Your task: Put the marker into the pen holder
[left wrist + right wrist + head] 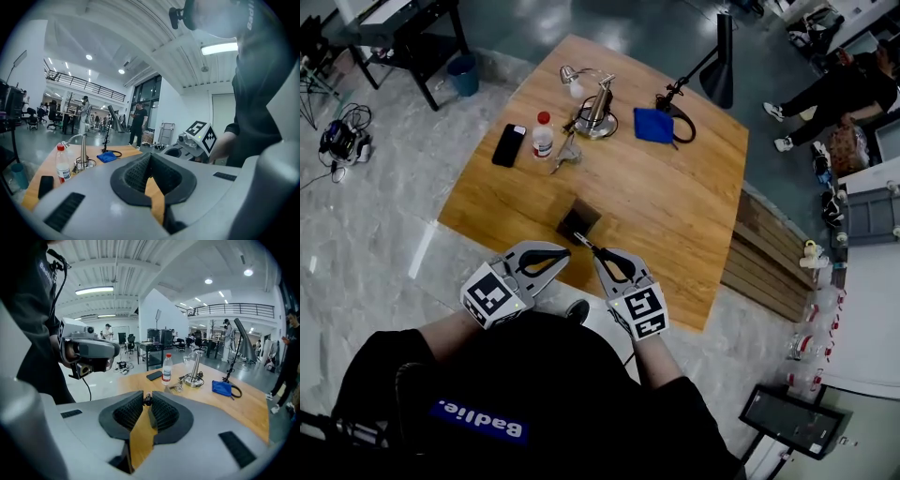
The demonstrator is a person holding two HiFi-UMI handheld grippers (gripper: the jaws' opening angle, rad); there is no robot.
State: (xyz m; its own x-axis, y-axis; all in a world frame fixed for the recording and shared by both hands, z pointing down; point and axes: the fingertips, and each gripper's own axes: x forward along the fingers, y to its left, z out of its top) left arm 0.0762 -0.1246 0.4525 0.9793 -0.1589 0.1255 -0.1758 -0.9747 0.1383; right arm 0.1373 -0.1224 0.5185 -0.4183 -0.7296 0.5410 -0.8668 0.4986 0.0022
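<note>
In the head view the pen holder [578, 221], a dark square cup, stands near the front edge of the wooden table [675, 206]. My right gripper [598, 253] is just in front of it, shut on the thin dark marker [584, 242], whose tip points toward the holder. The right gripper view shows the marker's end [147, 399] pinched between the black pads [164, 414]. My left gripper [566, 254] hovers beside the right one, left of the holder, shut with nothing in it [150, 157]. Neither gripper view shows the holder.
Farther back on the table are a black phone [508, 144], a red-capped bottle [543, 134], keys [566, 155], a metal desk lamp [596, 111], a blue cloth [653, 125] and a black lamp stand [712, 66]. A seated person [834, 89] is beyond the table.
</note>
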